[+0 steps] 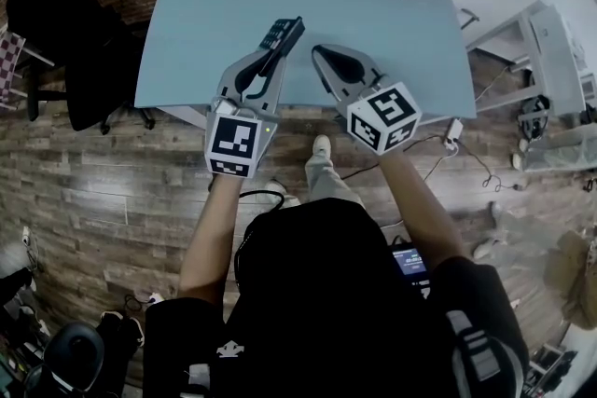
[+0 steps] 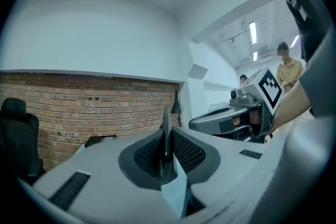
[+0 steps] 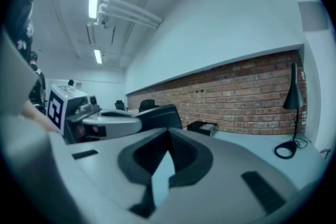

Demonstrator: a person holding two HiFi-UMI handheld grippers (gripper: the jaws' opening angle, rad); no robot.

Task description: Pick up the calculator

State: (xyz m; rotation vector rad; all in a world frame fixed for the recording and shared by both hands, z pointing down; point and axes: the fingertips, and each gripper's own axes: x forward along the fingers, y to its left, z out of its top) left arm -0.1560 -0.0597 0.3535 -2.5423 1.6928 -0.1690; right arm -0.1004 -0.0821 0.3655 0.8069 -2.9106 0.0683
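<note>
The left hand-held gripper (image 2: 167, 157) is clamped on the calculator (image 1: 283, 34), which stands edge-on between its jaws. Its long axis runs forward past the tips, and it is apparently lifted clear of the bench (image 1: 373, 5). The right hand-held gripper (image 3: 168, 137), closed and empty, hangs just beside it.

Bright ceiling tubes (image 3: 94, 0) light evenly; fisheye edges curve and darken, close foreground soft.
</note>
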